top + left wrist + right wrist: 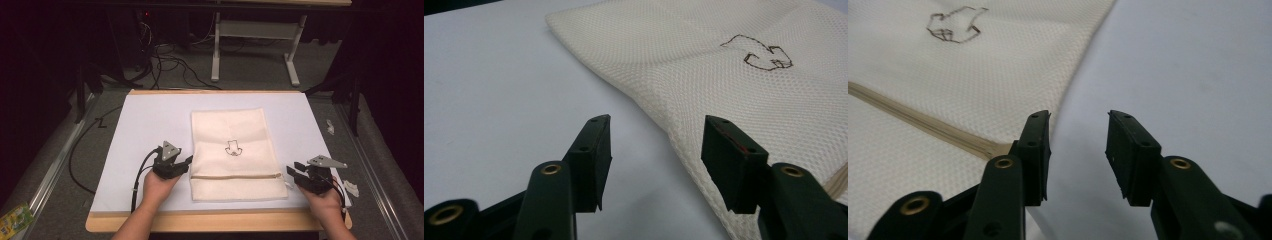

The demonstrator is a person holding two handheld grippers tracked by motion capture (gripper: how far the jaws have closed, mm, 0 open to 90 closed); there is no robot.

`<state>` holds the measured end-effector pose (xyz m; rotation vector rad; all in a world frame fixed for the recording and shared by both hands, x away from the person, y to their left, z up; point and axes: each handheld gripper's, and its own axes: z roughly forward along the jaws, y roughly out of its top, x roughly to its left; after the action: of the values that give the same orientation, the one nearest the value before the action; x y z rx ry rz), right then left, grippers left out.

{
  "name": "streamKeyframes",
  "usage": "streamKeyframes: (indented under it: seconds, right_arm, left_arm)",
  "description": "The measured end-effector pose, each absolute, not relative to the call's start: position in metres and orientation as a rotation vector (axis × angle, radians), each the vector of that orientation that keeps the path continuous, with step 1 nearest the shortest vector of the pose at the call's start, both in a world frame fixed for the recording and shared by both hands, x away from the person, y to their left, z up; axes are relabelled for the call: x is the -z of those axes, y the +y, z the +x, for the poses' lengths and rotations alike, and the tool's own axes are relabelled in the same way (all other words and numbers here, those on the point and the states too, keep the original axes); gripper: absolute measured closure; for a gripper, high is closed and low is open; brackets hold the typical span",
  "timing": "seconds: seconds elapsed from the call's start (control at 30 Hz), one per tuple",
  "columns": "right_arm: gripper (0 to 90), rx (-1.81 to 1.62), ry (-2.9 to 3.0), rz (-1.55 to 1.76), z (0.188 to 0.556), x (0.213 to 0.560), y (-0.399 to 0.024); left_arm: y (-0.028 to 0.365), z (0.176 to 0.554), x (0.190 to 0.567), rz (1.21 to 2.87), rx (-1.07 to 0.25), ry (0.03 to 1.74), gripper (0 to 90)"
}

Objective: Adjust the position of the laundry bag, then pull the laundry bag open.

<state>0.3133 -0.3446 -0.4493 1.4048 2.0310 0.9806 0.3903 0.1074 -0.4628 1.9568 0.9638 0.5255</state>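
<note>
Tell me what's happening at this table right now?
A person holds a gripper in each hand, one at each side of a cream mesh laundry bag lying flat on a white sheet. The left gripper sits at the bag's left edge and the right gripper at its right edge, near the zipper. Both sets of fingers are open with nothing between them, so the bag lies free.

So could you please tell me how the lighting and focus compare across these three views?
High view: the white table sheet and the mesh bag are brightly lit, the room behind is nearly black, and the picture is slightly soft. Left gripper view: the bag's weave is crisp, while the near black fingers are dark with little detail. Right gripper view: the zipper is sharp, with a soft shadow along the bag's edge.
</note>
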Motion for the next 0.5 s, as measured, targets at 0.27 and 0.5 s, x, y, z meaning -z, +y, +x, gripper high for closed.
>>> streamKeyframes:
  seconds: [0.27, 0.5]
  right_arm:
    - [90.0, -1.03, 2.039, 1.396, 0.317, 0.451, -0.338]
    - [86.3, -1.004, 2.109, 1.395, 0.322, 0.458, -0.329]
  left_arm:
    - [0.099, 0.384, 0.46, 1.974, -0.495, 0.937, 45.2]
    - [0.102, 0.382, 0.458, 1.969, -0.495, 0.939, 46.6]
